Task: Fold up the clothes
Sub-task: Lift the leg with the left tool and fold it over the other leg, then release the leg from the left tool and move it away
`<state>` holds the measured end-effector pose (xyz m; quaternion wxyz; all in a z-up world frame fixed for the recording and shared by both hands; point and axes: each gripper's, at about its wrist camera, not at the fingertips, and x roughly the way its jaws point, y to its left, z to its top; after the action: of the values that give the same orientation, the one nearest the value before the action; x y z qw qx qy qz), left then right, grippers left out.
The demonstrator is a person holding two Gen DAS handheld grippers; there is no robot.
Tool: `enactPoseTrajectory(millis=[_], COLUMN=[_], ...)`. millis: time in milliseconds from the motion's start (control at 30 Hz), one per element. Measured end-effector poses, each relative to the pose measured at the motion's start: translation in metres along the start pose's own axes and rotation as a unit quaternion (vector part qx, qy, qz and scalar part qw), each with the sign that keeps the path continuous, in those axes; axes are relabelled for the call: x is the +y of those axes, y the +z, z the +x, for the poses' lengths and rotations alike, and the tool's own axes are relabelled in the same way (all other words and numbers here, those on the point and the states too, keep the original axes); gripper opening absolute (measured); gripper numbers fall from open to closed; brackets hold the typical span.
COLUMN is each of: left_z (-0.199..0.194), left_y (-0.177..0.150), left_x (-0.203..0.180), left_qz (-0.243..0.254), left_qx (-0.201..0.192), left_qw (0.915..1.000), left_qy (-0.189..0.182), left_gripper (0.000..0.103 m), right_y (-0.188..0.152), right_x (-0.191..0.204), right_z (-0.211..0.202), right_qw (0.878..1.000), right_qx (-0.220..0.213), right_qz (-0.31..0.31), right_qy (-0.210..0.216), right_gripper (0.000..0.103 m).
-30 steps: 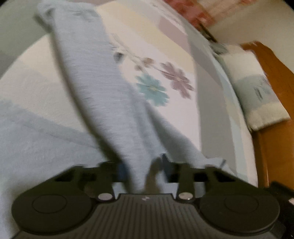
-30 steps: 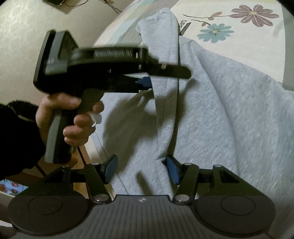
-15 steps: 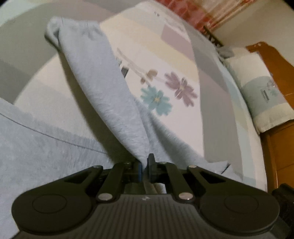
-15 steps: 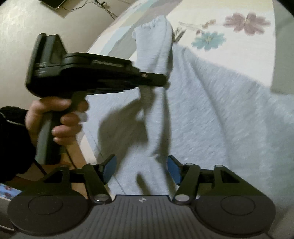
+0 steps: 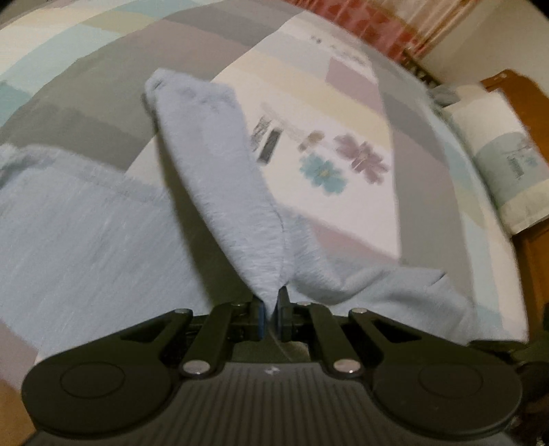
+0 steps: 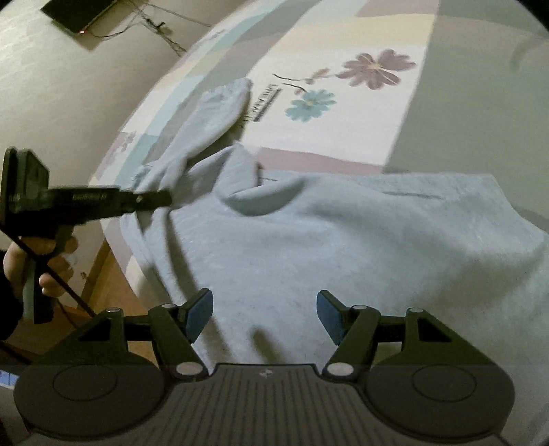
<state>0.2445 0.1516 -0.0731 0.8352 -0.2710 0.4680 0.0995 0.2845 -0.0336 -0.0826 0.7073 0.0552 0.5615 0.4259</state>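
A light blue-grey sweatshirt lies spread on the bed. My left gripper is shut on the base of its sleeve. The sleeve is raised and runs away from the pads to its cuff at the upper left. In the right wrist view the left gripper shows from the side at the left edge, held by a hand, with the sleeve stretching beyond it. My right gripper hangs open above the sweatshirt's body, and its blue pads touch no cloth.
The bedcover has pastel patches and printed flowers. A pillow lies against the wooden headboard at the right. The wooden bed frame and pale floor lie beyond the bed's left edge, with a dark flat object on the floor.
The left gripper shut on the sleeve and lifted it, pulling it taut. The right gripper drew back and up from the sweatshirt, and its jaws spread wider.
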Motion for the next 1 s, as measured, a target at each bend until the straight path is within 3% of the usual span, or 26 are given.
enactPoseTrajectory(millis=[333, 633, 800, 867, 1000], left_z=[0.019, 0.007, 0.009, 0.004, -0.016], left_y=[-0.029, -0.029, -0.038, -0.037, -0.030], left_x=[0.029, 0.018, 0.022, 0.023, 0.020], left_qz=[0.002, 0.027, 0.035, 0.032, 0.059], left_qx=[0.035, 0.025, 0.038, 0.038, 0.045], left_qw=[0.9985, 0.9983, 0.9968, 0.9966, 0.9945], left_qy=[0.043, 0.045, 0.061, 0.065, 0.075], left_gripper=[0.010, 0.009, 0.015, 0.024, 0.030], right_y=[0.013, 0.034, 0.031, 0.030, 0.027], right_x=[-0.001, -0.031, -0.034, -0.028, -0.008], right_z=[0.001, -0.016, -0.012, -0.011, -0.004], right_qw=[0.999, 0.996, 0.995, 0.996, 0.991], right_qx=[-0.011, -0.037, -0.030, -0.023, -0.001], right_qz=[-0.016, -0.013, -0.015, -0.027, -0.097], right_qy=[-0.035, -0.086, -0.090, -0.088, -0.090], right_gripper=[0.072, 0.072, 0.072, 0.072, 0.071])
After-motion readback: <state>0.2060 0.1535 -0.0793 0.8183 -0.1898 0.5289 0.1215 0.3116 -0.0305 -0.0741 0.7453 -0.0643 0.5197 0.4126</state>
